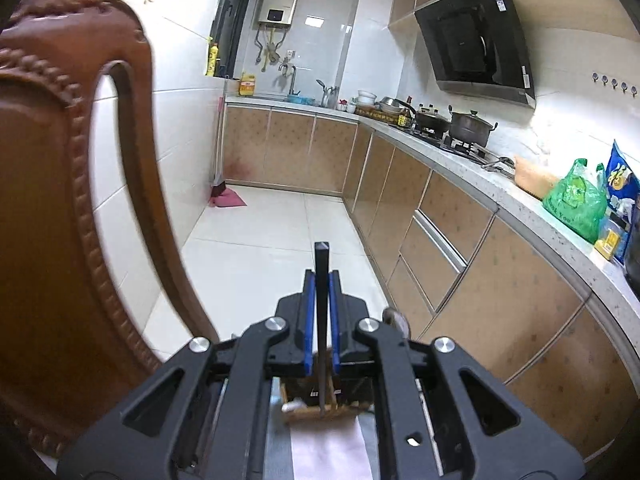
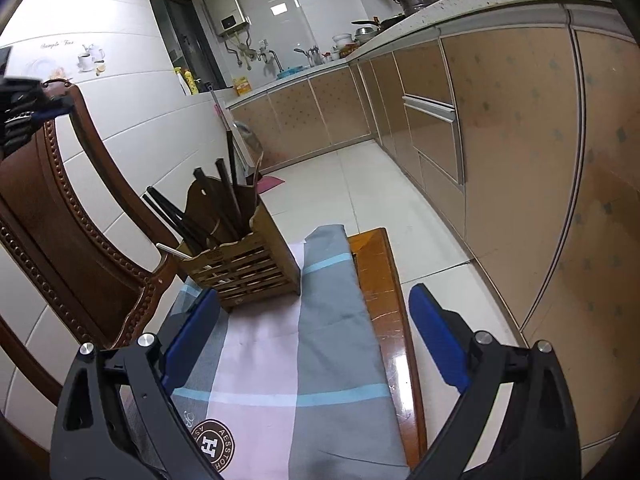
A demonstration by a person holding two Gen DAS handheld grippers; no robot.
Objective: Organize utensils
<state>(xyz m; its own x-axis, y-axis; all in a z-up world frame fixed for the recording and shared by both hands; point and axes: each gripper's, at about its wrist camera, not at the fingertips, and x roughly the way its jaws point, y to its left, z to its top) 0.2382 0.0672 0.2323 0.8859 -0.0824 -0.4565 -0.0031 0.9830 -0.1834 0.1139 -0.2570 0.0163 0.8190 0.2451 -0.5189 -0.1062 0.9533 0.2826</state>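
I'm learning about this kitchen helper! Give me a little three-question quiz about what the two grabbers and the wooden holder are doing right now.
1. True or false: the left gripper is shut on a dark chopstick.
2. Multiple choice: where does the wooden utensil holder stand? A) on the kitchen counter B) on the striped cloth C) on the floor
3. Fill in: the right gripper has its jaws ____ with nothing between them.

Key
1. True: the blue pads press on the thin dark stick from both sides.
2. B: it stands at the cloth's far end, beside the carved chair back.
3. Open: they spread wide over the cloth.
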